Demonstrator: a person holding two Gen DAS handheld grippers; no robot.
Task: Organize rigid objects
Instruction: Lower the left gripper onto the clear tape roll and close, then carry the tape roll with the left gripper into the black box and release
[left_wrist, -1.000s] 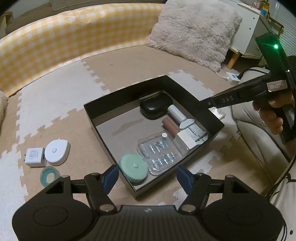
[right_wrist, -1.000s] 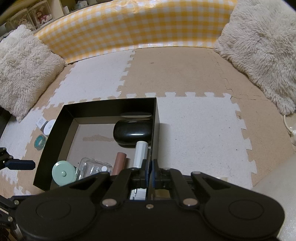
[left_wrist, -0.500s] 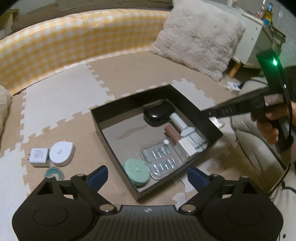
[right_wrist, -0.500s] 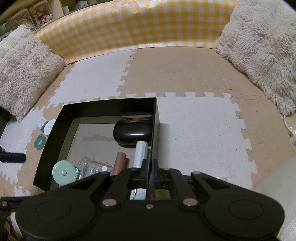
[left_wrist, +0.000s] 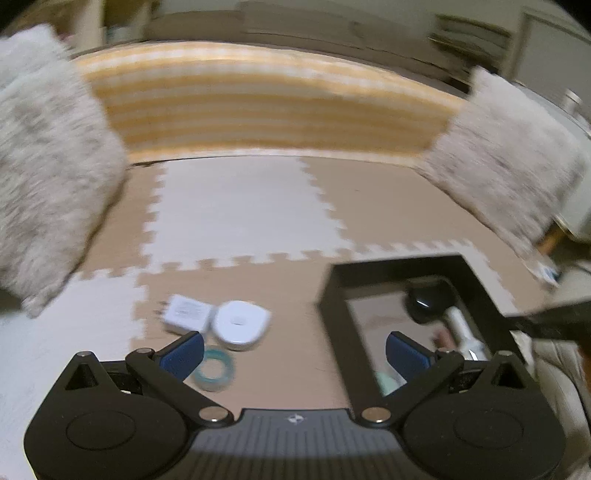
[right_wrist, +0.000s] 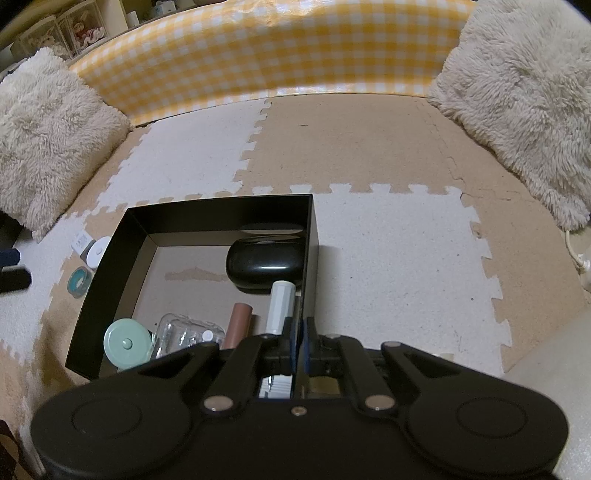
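1. A floor of interlocking beige and white foam mat (right_wrist: 388, 258), ringed by a yellow checked bumper (right_wrist: 280, 55) and shaggy cushions (right_wrist: 524, 92), sets the scene.

2. Nearest us in the left wrist view, our left gripper (left_wrist: 293, 354) has its blue pads (left_wrist: 184, 350) opening to full spread with nothing between them. Part of the frame is smeared with motion blur.

3. Just beyond the left pad, at lower centre-left of that frame, lie the items still outside the box: a teal ring (left_wrist: 214, 369), a white rounded device (left_wrist: 242, 325) and, touching it, a white charger block (left_wrist: 186, 314).

4. In the right wrist view, our right gripper (right_wrist: 298, 339) is pinched on the near right wall of the black box (right_wrist: 110, 266), apparently steadying it.

5. Inside the box we see a mint round tin (right_wrist: 127, 343), a clear plastic case (right_wrist: 184, 336), a brown tube (right_wrist: 239, 325), a white tube (right_wrist: 280, 306) and, farthest, a glossy black case (right_wrist: 266, 266).

6. We judge the risks as follows: the ring lies flat, so the pads could skid over it; closing around the rounded device may nudge the charger block; and a pull on the pinched wall could drag the box and jumble its contents.
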